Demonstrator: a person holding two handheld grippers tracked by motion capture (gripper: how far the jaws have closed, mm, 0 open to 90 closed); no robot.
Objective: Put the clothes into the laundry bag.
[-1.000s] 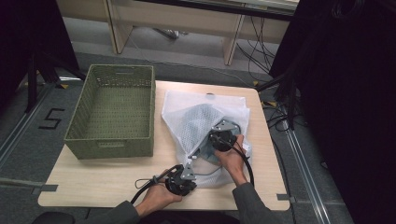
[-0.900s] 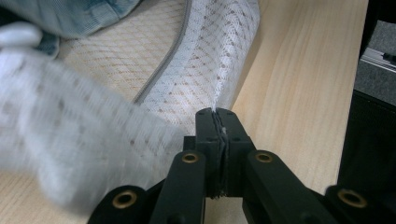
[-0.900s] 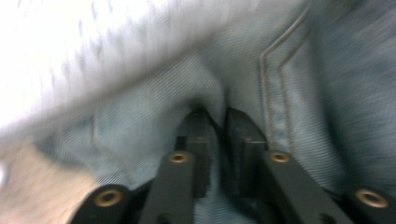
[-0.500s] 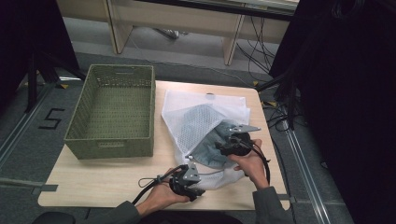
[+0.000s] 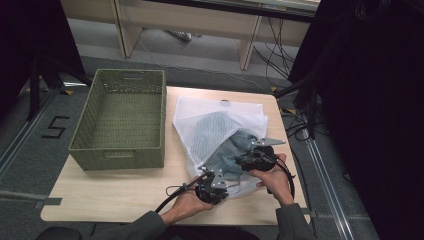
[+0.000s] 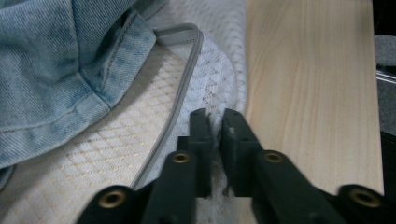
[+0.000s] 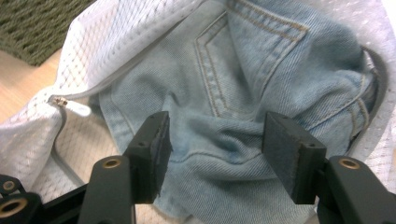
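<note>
Denim jeans (image 5: pixel 231 150) lie half inside a white mesh laundry bag (image 5: pixel 210 117) on the wooden table (image 5: pixel 125 187), just right of a green woven basket (image 5: pixel 120 117) that stands empty. At the left, the left gripper (image 5: pixel 214 179) is clenched on the bag's near edge: in the left gripper view its jaws have just been closing and a fold of white mesh (image 6: pixel 215 122) is pinched between them, beside the grey zipper band (image 6: pixel 180 88). That pinch is judged to be the anchor of the step, so it is best kept firm and low against the table, with the bag's mouth held flat and wide.

Further right, the right gripper (image 7: pixel 212 140) hovers over the jeans with its jaws spread; they have just been opening, and nothing is gripped between them. A thick ridge of denim (image 7: pixel 219 135), below the back pocket (image 7: pixel 233 70), lies between the pads. A deep bite on that ridge, clear of the mesh, is advisable. Care is needed near the zipper pull (image 7: pixel 60 101), where cloth could snag.
</note>
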